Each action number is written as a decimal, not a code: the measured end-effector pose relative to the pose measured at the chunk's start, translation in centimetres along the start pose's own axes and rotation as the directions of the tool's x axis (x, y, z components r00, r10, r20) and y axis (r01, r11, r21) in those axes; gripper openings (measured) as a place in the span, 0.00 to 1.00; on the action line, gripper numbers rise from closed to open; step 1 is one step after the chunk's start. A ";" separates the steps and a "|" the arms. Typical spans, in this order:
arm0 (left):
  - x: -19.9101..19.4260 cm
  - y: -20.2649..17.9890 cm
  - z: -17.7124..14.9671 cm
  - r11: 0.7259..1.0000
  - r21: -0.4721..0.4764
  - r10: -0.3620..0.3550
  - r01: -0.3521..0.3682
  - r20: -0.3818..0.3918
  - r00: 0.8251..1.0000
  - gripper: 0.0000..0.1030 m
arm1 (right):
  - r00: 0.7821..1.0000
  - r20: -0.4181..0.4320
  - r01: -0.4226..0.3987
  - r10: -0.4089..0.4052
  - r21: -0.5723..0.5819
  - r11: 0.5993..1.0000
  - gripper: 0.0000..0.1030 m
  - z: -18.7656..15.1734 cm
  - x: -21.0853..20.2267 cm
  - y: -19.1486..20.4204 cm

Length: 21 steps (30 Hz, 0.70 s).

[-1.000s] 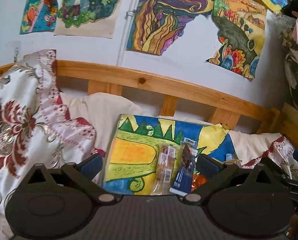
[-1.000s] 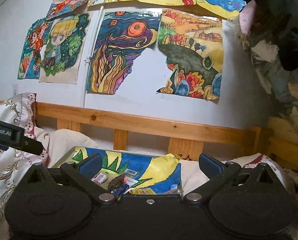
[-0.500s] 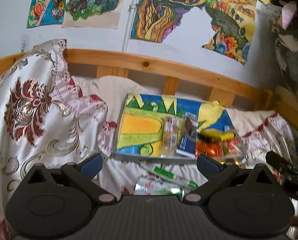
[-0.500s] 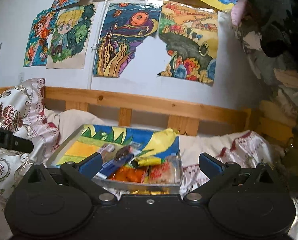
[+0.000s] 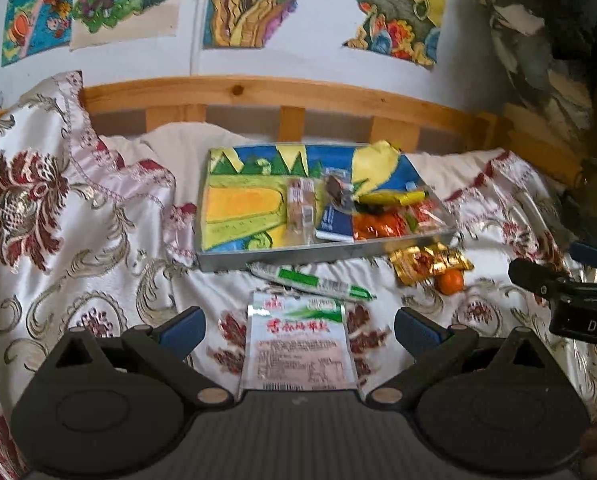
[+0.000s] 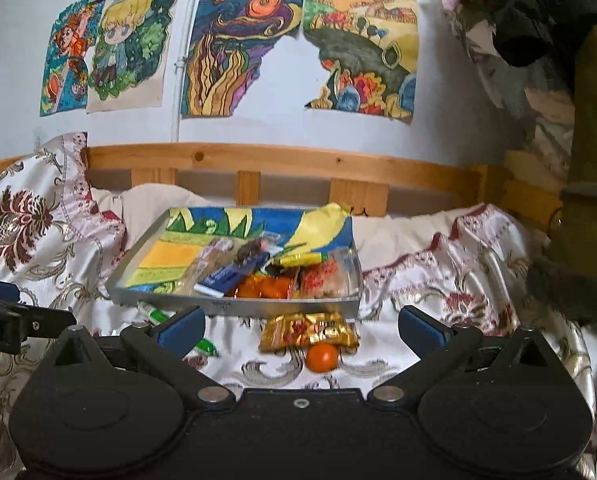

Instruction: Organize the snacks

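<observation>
A shallow grey tray [image 5: 282, 255] [image 6: 170, 300] lined with a colourful drawing lies on the bed and holds several wrapped snacks at its right end. In front of it lie a green-and-white stick snack [image 5: 314, 280], a silver packet with red print [image 5: 298, 344], a gold wrapper [image 5: 428, 262] [image 6: 310, 330] and a small orange fruit [image 5: 450, 281] [image 6: 322, 357]. My left gripper [image 5: 298, 326] is open, its blue pads either side of the silver packet and above it. My right gripper [image 6: 300, 328] is open above the gold wrapper and the orange fruit.
A floral white, red and gold bedspread [image 5: 58, 220] [image 6: 458, 300] covers the bed. A wooden headboard rail [image 5: 278, 96] [image 6: 278, 160] runs behind the tray, with drawings on the wall [image 6: 234, 48] above. Dark piled fabric [image 6: 558, 20] hangs at the right.
Both views have tilted down and pulled back from the tray. The loose snacks in front of the tray have come into view. Both grippers stayed open.
</observation>
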<state>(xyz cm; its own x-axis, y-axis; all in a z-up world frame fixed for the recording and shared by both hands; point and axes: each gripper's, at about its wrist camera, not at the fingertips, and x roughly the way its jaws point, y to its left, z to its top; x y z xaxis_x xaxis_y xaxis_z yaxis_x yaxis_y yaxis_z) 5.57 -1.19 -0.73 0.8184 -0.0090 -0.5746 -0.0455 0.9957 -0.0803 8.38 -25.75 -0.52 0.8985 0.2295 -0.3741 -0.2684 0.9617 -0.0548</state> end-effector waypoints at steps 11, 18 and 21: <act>0.8 0.5 -1.5 1.000 -0.002 -0.018 0.018 -0.085 0.996 1.00 | 0.996 -0.086 -0.026 0.023 -0.038 0.999 0.99 -0.8 0.7 1.1; 1.3 1.0 -1.9 1.000 -0.031 -0.002 -0.001 -0.110 0.994 0.99 | 0.991 -0.129 -0.049 0.040 -0.065 0.997 0.99 -1.1 1.4 1.7; 1.5 1.1 -2.0 0.999 -0.037 0.007 -0.012 -0.116 0.993 1.00 | 0.988 -0.146 -0.059 0.047 -0.075 0.995 0.99 -1.1 1.8 1.9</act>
<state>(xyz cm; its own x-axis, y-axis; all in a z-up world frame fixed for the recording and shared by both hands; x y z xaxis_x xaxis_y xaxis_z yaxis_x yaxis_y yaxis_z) 5.58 -0.25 -3.32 0.7460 -0.0124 -0.6659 -0.0759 0.9917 -0.1035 9.08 -23.69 -2.34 0.8246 0.2503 -0.5074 -0.3457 0.9328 -0.1017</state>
